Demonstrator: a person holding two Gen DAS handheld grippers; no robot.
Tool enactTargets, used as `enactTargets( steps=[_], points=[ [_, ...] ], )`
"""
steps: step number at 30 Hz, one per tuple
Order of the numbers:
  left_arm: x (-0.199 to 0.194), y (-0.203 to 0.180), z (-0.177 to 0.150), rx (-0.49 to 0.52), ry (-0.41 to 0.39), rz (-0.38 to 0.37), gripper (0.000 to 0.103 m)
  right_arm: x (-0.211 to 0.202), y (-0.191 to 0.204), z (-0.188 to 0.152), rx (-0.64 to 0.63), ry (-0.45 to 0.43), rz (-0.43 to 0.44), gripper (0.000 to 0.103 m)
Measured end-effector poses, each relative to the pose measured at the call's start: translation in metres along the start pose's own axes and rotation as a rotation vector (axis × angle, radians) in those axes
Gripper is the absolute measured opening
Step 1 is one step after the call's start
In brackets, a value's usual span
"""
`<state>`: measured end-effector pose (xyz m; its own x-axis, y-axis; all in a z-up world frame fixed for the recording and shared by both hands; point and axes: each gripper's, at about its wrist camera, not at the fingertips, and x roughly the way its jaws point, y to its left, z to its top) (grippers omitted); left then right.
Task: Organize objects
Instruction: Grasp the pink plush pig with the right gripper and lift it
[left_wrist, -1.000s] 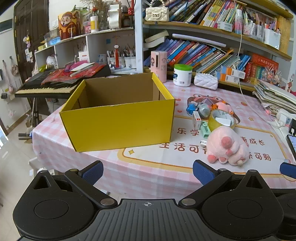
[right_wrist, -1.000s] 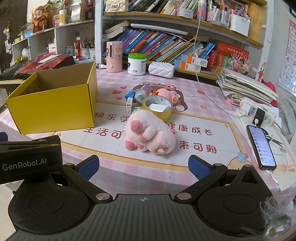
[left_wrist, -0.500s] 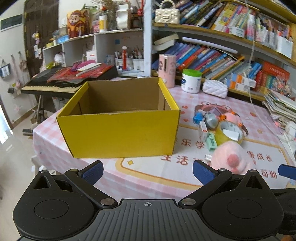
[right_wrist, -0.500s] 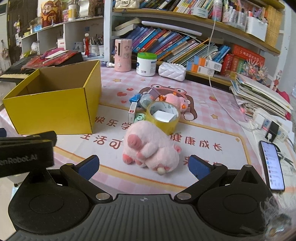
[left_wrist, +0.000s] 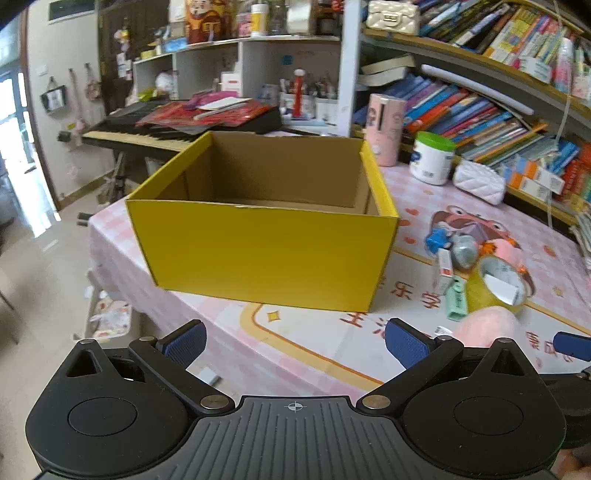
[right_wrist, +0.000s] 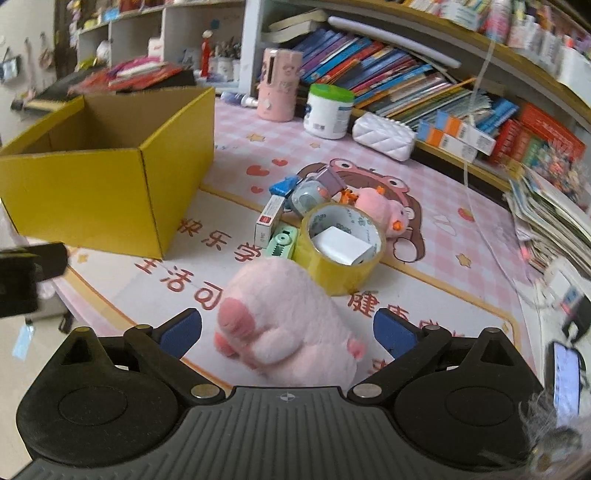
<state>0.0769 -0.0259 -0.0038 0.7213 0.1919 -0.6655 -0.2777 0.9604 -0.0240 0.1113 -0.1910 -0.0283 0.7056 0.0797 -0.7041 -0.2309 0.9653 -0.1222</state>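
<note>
An open, empty yellow cardboard box (left_wrist: 266, 254) stands on the pink table; it also shows in the right wrist view (right_wrist: 96, 192). My left gripper (left_wrist: 295, 341) is open just in front of the box. My right gripper (right_wrist: 288, 330) is open, with a pink plush pig (right_wrist: 288, 321) lying between its fingers, untouched by the pads as far as I see. Behind the pig lie a yellow tape roll (right_wrist: 341, 243) with a white block inside, a green tape dispenser (right_wrist: 282, 242), a small white box (right_wrist: 269, 219) and a small pink plush (right_wrist: 380, 210).
A white jar (right_wrist: 328, 110), a pink canister (right_wrist: 279, 90) and a white quilted pouch (right_wrist: 382, 134) stand at the back by full bookshelves. A phone (right_wrist: 565, 380) and stacked papers (right_wrist: 546, 210) are at the right. A keyboard (left_wrist: 147, 133) stands behind the box.
Both grippers have moved forward and closer to the table. The pink pig now lies between my right gripper's fingers. The box looms larger in the left view.
</note>
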Motion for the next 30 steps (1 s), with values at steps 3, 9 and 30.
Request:
enactTargets(
  steps=[3, 9, 30],
  points=[
    [0.001, 0.002, 0.0, -0.036, 0.006, 0.032, 0.103, 0.015, -0.003, 0.003, -0.028, 0.018, 0.02, 0.1],
    [0.004, 0.004, -0.008, -0.074, 0.058, 0.074, 0.103, 0.037, -0.004, 0.001, -0.087, 0.049, 0.053, 0.087],
    [0.029, -0.115, 0.004, 0.17, 0.044, -0.195, 0.102, -0.009, -0.122, 0.014, 0.242, -0.216, -0.037, 0.067]
  ],
)
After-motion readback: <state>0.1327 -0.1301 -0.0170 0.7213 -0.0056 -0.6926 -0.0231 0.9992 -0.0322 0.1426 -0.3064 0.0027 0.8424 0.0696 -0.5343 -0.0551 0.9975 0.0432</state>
